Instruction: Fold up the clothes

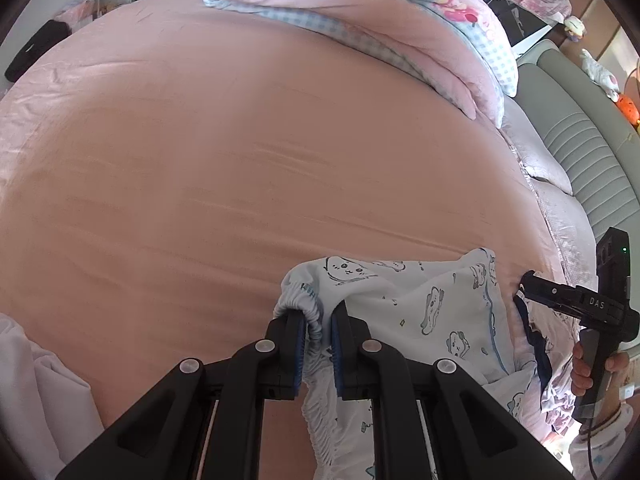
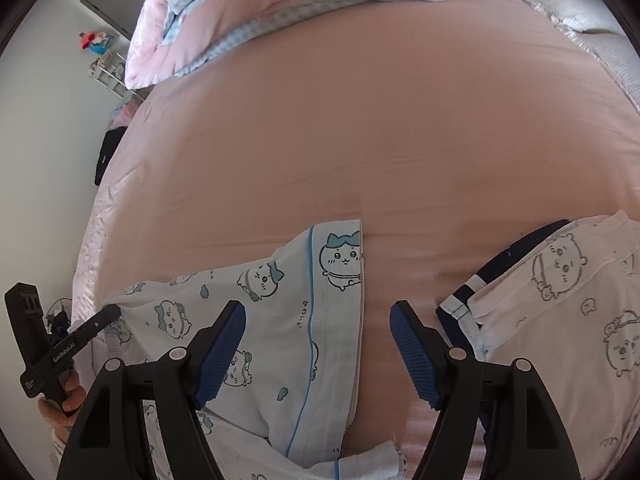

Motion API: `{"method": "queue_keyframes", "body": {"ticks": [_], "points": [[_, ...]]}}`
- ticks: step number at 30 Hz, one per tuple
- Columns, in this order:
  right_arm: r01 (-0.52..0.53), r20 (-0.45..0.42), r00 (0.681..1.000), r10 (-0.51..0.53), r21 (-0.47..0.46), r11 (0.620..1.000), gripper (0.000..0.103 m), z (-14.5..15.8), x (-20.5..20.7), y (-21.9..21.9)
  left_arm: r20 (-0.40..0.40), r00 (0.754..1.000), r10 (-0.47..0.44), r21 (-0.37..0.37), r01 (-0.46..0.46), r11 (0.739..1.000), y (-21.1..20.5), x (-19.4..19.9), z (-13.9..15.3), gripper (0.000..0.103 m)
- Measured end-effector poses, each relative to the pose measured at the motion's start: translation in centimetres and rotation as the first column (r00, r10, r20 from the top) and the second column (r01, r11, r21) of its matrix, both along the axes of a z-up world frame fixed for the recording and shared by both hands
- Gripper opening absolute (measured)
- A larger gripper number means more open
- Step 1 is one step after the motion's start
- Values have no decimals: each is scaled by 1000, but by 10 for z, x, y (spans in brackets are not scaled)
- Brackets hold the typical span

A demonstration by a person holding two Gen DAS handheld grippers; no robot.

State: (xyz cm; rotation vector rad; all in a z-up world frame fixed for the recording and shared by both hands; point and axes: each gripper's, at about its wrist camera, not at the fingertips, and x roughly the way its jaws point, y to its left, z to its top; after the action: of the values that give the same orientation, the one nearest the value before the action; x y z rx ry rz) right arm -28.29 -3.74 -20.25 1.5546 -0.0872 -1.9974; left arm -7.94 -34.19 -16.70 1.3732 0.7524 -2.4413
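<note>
My left gripper (image 1: 322, 326) pinched tight on the gathered elastic waistband of the pale-blue printed shorts (image 2: 280, 320), which lie on the pink bedsheet (image 1: 224, 168). My right gripper (image 2: 318, 354) spread wide, empty, above the shorts' hemmed leg. Pink printed garment (image 2: 576, 312) just beside.

Left tool (image 1: 321, 330) clamped on gathered elastic waistband of pale blue printed shorts (image 1: 436, 304) on pink bed (image 1: 224, 168); right tool (image 1: 524, 280) beside the shorts' far edge.
</note>
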Motion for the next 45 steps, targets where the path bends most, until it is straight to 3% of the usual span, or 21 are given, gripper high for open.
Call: {"method": "queue_keyframes", "body": {"ticks": [6, 12, 15, 18, 19, 20, 22, 26, 31, 34, 42, 43, 45], "points": [[5, 21, 1000, -7, 64, 998, 74, -24, -18, -19, 28, 999, -23, 60, 21, 998, -4, 2, -3, 9], [29, 73, 997, -31, 23, 999, 74, -39, -26, -28, 55, 997, -47, 130, 40, 991, -10, 2, -6, 13], [34, 87, 996, -32, -21, 999, 74, -39, -26, -28, 99, 995, -13, 177, -4, 984, -23, 2, -16, 19], [39, 123, 992, -30, -71, 997, 74, -41, -25, -27, 83, 996, 22, 298, -46, 953, -34, 11, -24, 27], [40, 126, 992, -31, -71, 997, 74, -41, -25, -28, 72, 997, 34, 337, -57, 940, -37, 15, -26, 37], [42, 128, 991, -33, -71, 997, 74, -41, -24, -28, 69, 997, 46, 356, -67, 932, -39, 17, -27, 53], [50, 130, 991, -40, -73, 996, 74, -41, -23, -29, 77, 994, 72, 363, -95, 927, -43, 20, -31, 64], [42, 127, 991, -34, -63, 997, 75, -40, -21, -31, 83, 989, 125, 455, -150, 878, -53, 20, -48, 64], [33, 121, 992, -27, -45, 998, 76, -39, -22, -35, 98, 977, 190, 569, -212, 795, -66, 21, -69, 64], [48, 128, 991, -42, -45, 998, 76, -39, -24, -37, 79, 976, 204, 582, -211, 785, -67, 17, -65, 64], [84, 167, 984, -68, -93, 992, 73, -42, -32, -43, 88, 981, 174, 582, -192, 790, -63, -7, -64, 64], [86, 160, 984, -73, -77, 993, 69, -42, -33, -44, 99, 978, 181, 577, -205, 791, -64, -8, -65, 63], [102, 142, 985, -97, -30, 994, 47, -42, -36, -49, 98, 975, 201, 593, -219, 775, -66, -7, -68, 63]]}}
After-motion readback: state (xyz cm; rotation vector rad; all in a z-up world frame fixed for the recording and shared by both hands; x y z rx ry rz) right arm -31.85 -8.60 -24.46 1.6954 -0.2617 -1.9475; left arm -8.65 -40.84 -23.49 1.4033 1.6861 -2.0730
